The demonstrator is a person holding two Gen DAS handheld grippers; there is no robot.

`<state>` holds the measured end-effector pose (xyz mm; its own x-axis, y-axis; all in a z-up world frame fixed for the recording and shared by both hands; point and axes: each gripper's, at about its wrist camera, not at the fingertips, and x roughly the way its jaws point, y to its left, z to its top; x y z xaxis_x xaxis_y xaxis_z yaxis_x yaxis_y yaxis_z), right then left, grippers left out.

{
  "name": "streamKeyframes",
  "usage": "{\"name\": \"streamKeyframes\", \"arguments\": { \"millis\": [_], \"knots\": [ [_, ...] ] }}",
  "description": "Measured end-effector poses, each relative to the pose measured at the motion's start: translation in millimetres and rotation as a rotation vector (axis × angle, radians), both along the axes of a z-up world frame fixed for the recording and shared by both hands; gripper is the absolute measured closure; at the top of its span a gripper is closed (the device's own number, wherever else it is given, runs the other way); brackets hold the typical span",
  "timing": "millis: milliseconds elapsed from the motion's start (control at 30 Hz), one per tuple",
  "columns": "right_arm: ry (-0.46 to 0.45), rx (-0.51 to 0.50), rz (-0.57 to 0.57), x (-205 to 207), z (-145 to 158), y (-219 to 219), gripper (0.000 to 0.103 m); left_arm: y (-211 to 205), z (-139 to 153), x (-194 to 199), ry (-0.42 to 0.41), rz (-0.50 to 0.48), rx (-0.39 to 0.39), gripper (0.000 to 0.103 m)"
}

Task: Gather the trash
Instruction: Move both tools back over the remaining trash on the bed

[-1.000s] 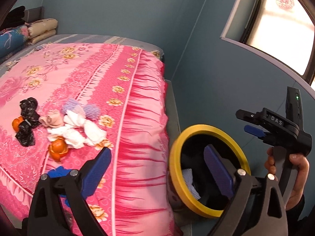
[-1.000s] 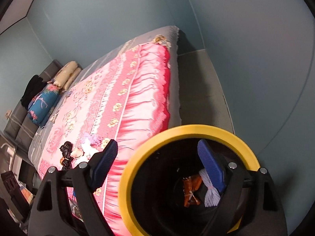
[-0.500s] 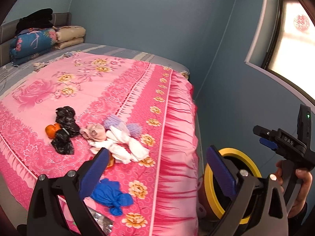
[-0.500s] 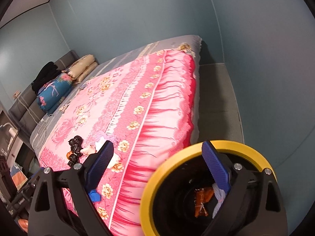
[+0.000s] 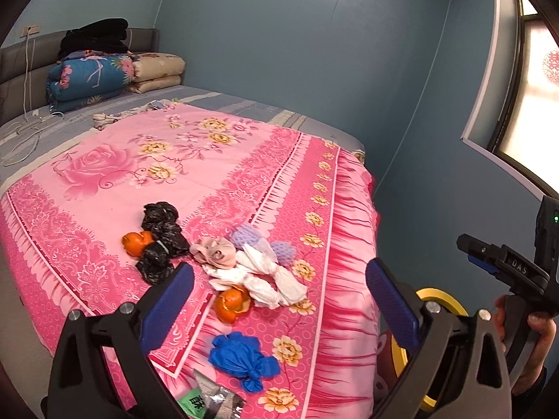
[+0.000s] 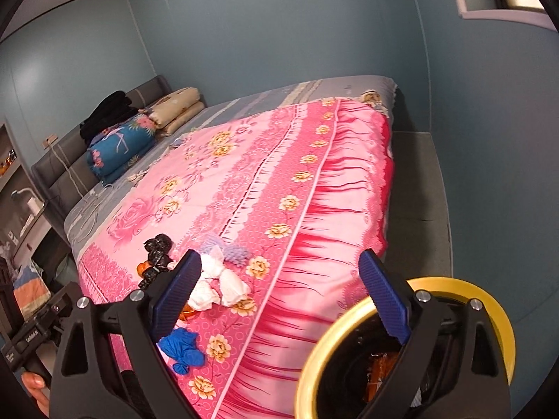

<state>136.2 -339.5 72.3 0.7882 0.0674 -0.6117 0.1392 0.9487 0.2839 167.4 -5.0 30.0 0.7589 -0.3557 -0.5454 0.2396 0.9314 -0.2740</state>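
Trash lies on the pink floral bedspread [image 5: 195, 174]: black plastic bags [image 5: 159, 241], orange peels [image 5: 232, 302], white crumpled tissues [image 5: 265, 279], purple foam nets [image 5: 244, 235], a blue glove [image 5: 241, 352] and a foil wrapper [image 5: 209, 401]. The same pile shows in the right wrist view [image 6: 216, 282]. A yellow-rimmed black bin [image 6: 401, 352] stands on the floor beside the bed and holds some trash. My left gripper [image 5: 279, 300] is open and empty above the bed's near edge. My right gripper [image 6: 279, 296] is open and empty above the bin.
Folded quilts and pillows [image 5: 104, 76] are stacked by the grey headboard [image 5: 17, 70]. Cables [image 5: 28, 129] lie on the grey sheet. A blue wall [image 5: 314, 52] and a window [image 5: 534, 87] are on the right. A floor strip [image 6: 415, 192] runs beside the bed.
Both grippers have risen and tilted up from the bin toward the bed. The bin slid low and right in both views. The blue glove and wrapper came into view.
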Motion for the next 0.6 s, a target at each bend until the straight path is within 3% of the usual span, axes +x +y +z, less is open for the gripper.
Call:
{"name": "streamKeyframes", "arguments": {
  "millis": [200,600],
  "knots": [
    [-0.005,-0.016,0.05,11,2,19,0.015,19,6,3,-0.03,0.058,0.02,0.008],
    [0.009,-0.019,0.142,39,-7,58,0.015,52,-3,17,-0.012,0.139,0.019,0.008]
  ]
}}
